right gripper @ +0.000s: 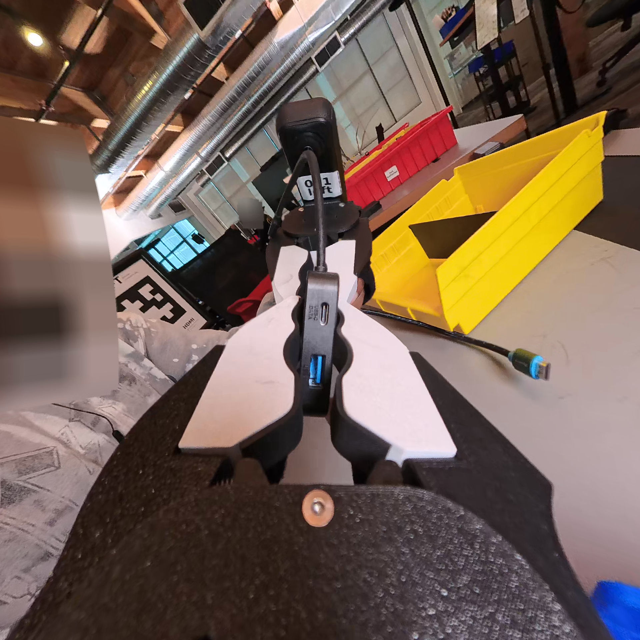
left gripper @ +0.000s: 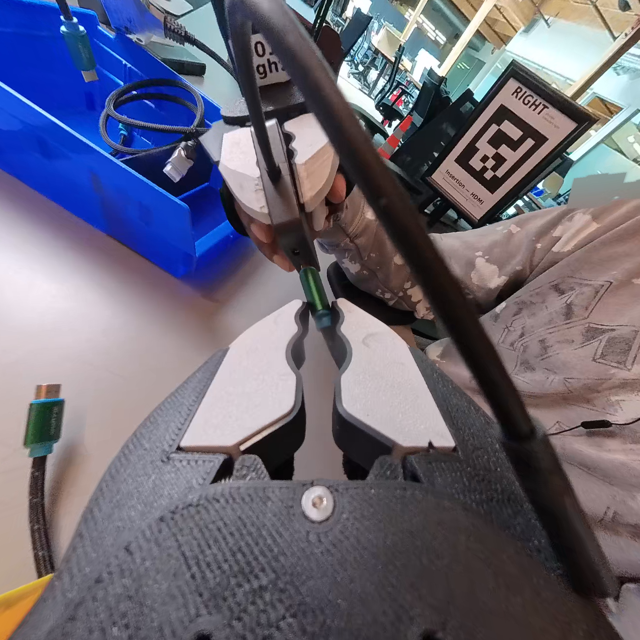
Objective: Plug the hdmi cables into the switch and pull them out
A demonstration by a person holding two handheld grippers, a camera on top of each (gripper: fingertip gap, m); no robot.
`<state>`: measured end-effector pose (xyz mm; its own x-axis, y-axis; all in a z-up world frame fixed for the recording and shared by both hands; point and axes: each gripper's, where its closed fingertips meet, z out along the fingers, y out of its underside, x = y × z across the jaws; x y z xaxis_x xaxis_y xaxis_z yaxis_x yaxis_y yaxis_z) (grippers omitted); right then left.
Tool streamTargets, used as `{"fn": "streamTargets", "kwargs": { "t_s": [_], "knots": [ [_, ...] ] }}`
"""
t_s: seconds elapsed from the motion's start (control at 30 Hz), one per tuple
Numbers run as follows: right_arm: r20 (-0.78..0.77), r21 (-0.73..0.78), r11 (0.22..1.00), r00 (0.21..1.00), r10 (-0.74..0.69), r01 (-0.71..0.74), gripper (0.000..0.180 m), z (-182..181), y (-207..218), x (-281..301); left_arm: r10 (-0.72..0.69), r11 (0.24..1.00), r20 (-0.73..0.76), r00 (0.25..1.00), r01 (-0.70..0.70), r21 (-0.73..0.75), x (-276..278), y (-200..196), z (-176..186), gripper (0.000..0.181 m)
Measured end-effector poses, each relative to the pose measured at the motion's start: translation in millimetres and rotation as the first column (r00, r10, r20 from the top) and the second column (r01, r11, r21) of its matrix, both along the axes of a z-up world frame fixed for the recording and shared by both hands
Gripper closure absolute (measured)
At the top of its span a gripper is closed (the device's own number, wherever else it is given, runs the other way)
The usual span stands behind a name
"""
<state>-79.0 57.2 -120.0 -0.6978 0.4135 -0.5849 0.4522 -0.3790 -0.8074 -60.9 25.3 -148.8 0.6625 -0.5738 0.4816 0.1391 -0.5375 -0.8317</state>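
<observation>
Right gripper (right gripper: 317, 341) clamps the switch (right gripper: 319, 332); left gripper (left gripper: 319, 313) pinches a green plug (left gripper: 313, 289), its tip hidden inside the switch's end

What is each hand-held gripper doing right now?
Left hand-held gripper: shut on the green HDMI plug.
Right hand-held gripper: shut on the black switch.

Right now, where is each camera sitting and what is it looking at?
Left wrist view: sits on the left tool, looking along it at the green plug; a hand and sleeve show.
Right wrist view: sits on the right tool, looking at the black switch it grips; a patterned sleeve shows.
Shared: both see the switch and the other tool.
</observation>
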Motion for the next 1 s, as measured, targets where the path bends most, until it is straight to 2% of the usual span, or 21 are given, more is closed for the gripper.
{"fn": "streamTargets", "kwargs": {
  "t_s": [0.17, 0.47, 0.8, 1.0],
  "knots": [
    [-0.026, 0.007, 1.000, 1.000, -0.004, 0.004, 0.165, 5, -1, 0, 0.000, 1.000, -0.022, 1.000, 0.001, 0.015, 0, -4, 4, 0.168],
    [-0.065, 0.224, 0.972, 0.995, 0.081, -0.064, 0.161, 1, -12, 24, -0.036, 0.999, -0.114, 0.993, 0.040, 0.031, 4, -17, 9, 0.167],
    [-0.040, 0.273, 0.952, 0.988, 0.151, -0.135, 0.165, -4, -21, 34, -0.057, 0.998, -0.200, 0.978, 0.062, 0.020, 14, -17, 3, 0.169],
    [-0.045, 0.287, 0.949, 0.987, 0.153, -0.134, 0.165, -1, -17, 40, -0.055, 0.998, -0.111, 0.992, 0.057, 0.023, 18, -10, 8, 0.169]
  ]
}}
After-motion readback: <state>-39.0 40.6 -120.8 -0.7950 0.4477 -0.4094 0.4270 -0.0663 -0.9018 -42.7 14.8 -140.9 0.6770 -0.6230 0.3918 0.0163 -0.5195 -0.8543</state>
